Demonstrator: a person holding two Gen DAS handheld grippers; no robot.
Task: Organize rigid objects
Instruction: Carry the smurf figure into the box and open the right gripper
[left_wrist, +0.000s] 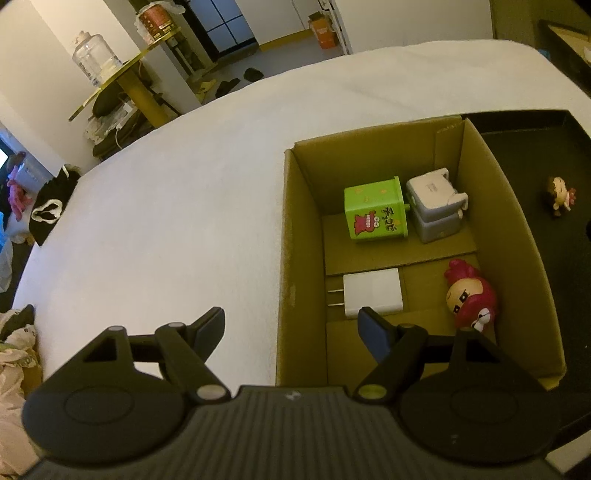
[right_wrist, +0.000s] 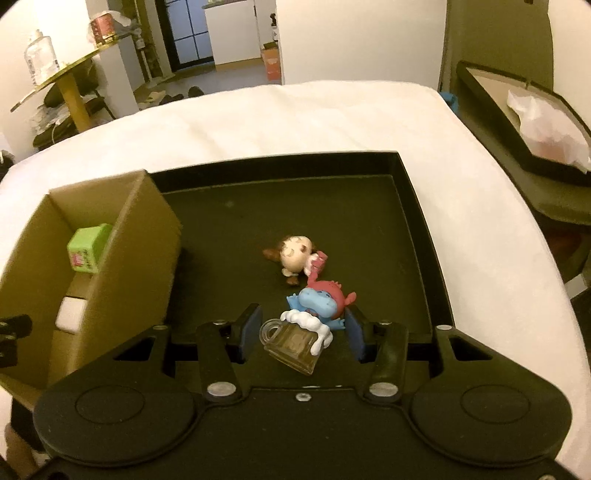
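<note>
Between the right claw's (right_wrist: 301, 334) pads, over the black tray (right_wrist: 417, 206), hangs a blue figurine with a beer mug (right_wrist: 314, 314), gripped. A brown-haired doll (right_wrist: 295, 258) lies just beyond it. Beside the tray, the cardboard box (left_wrist: 295, 236) holds a green cube (left_wrist: 373, 210), grey box (left_wrist: 436, 206), white charger (left_wrist: 373, 291) and red-haired doll (left_wrist: 469, 295). The left claw (left_wrist: 291, 325) hovers open, empty. White bedding (left_wrist: 177, 206) spreads beneath; a gold side table (left_wrist: 125, 74) stands behind.
</note>
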